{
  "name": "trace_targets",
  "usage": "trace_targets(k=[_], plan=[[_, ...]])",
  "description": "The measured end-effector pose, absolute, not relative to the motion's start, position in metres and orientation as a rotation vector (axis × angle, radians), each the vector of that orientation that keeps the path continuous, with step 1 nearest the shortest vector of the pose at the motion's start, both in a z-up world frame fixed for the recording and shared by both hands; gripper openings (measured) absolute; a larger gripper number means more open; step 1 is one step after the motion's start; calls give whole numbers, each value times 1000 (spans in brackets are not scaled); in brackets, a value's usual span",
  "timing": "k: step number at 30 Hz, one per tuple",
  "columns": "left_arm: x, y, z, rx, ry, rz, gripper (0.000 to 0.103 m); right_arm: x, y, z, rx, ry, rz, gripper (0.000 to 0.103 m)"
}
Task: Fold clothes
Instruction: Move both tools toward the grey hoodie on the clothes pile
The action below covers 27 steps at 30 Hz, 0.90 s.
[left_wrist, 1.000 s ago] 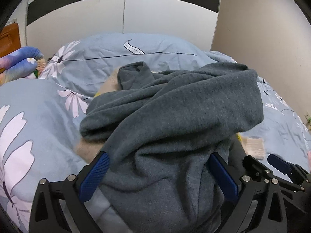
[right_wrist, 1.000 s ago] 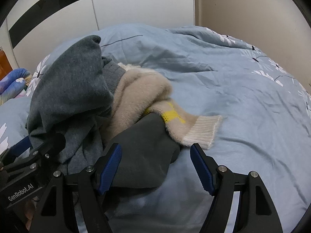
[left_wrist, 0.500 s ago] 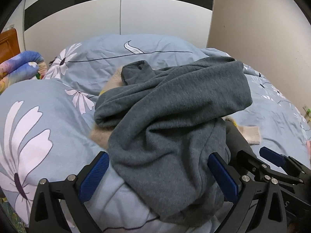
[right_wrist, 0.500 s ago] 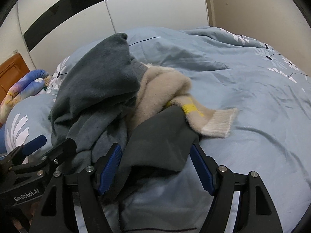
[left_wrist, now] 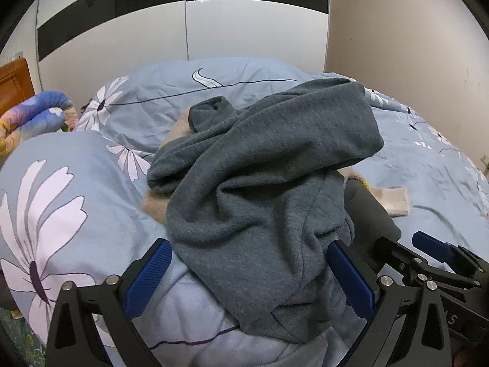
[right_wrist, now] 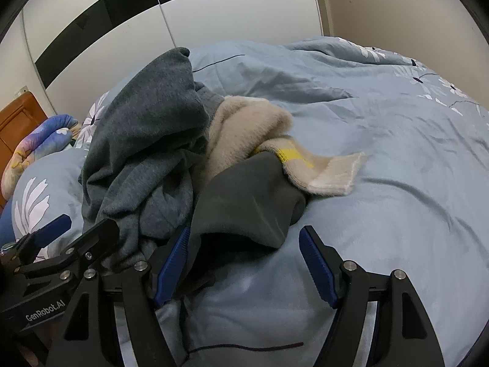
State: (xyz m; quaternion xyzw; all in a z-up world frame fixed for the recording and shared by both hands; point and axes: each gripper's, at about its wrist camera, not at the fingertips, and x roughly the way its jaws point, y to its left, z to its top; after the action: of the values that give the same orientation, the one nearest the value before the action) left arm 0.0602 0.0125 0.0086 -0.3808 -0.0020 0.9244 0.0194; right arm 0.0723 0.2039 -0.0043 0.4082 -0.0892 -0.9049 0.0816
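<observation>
A pile of clothes lies on the blue floral bed. A grey-blue sweatshirt (left_wrist: 269,183) is crumpled on top; it also shows in the right wrist view (right_wrist: 146,140). Under it lie a beige fuzzy sweater (right_wrist: 244,128) with a yellow band and pale cuff (right_wrist: 333,174), and a dark grey garment (right_wrist: 247,202). My left gripper (left_wrist: 247,275) is open, its jaws astride the sweatshirt's near edge. My right gripper (right_wrist: 244,263) is open, just in front of the dark grey garment's edge. Each gripper shows in the other's view.
The blue duvet with white flowers (left_wrist: 61,202) covers the bed (right_wrist: 397,140). A colourful rolled blanket (left_wrist: 33,116) and a wooden headboard (left_wrist: 12,85) are at the far left. A white and black wardrobe (left_wrist: 183,21) stands behind, a beige wall (left_wrist: 412,46) at right.
Both grippers have drawn back toward me and risen a little from the pile. More duvet shows in front of the clothes. Both stay open.
</observation>
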Motion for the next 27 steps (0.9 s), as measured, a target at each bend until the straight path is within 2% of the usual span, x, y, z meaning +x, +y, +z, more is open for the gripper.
trace_targets(k=[11,27], plan=[[71,15,11,-1190,62,2864,103,80,204,-4,1224,-246,-2719,75],[71,8,13,-1212,26,2865,103,86,199,-2,1222,-176,-2717,75]])
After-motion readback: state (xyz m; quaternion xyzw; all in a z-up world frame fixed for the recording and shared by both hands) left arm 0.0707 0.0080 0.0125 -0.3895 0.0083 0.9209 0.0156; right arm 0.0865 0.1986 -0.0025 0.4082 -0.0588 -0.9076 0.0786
